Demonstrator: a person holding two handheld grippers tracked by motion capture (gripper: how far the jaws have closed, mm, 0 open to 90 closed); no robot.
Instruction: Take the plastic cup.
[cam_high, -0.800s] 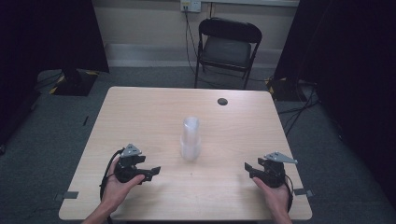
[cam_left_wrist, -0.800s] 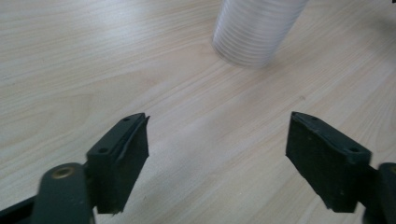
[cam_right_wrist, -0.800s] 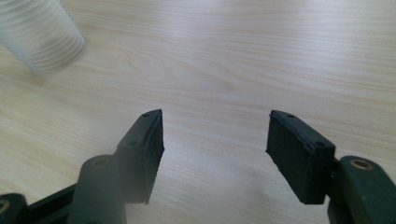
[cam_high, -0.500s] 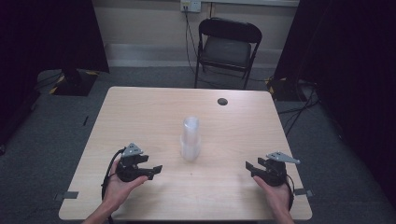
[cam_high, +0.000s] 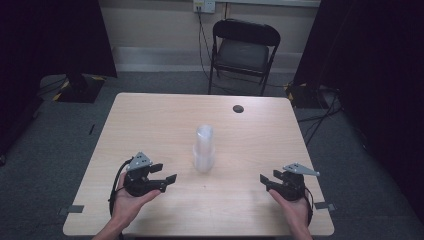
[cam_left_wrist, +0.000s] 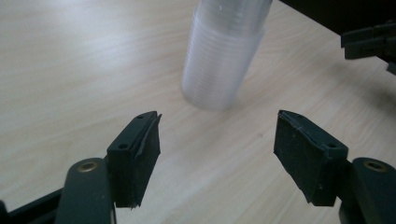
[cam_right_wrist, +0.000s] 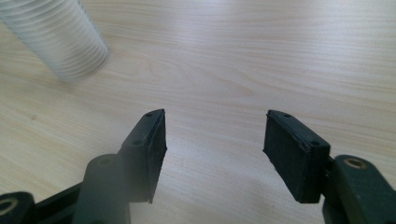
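A stack of clear plastic cups (cam_high: 204, 150) stands upright at the middle of the light wooden table (cam_high: 150, 120). My left gripper (cam_high: 164, 173) rests in a hand near the front left, jaws open and pointing right toward the stack, with nothing between them. In the left gripper view the cups (cam_left_wrist: 224, 56) stand just beyond the open left gripper (cam_left_wrist: 217, 144). My right gripper (cam_high: 269, 177) sits at the front right, open and empty, pointing left. In the right gripper view the cups (cam_right_wrist: 56, 42) are at the upper left, away from the right gripper (cam_right_wrist: 215, 144).
A small dark round object (cam_high: 238, 108) lies near the table's far edge. A black folding chair (cam_high: 243, 50) stands beyond the table by the wall. The other hand's gripper (cam_left_wrist: 369, 42) shows at the upper right of the left gripper view.
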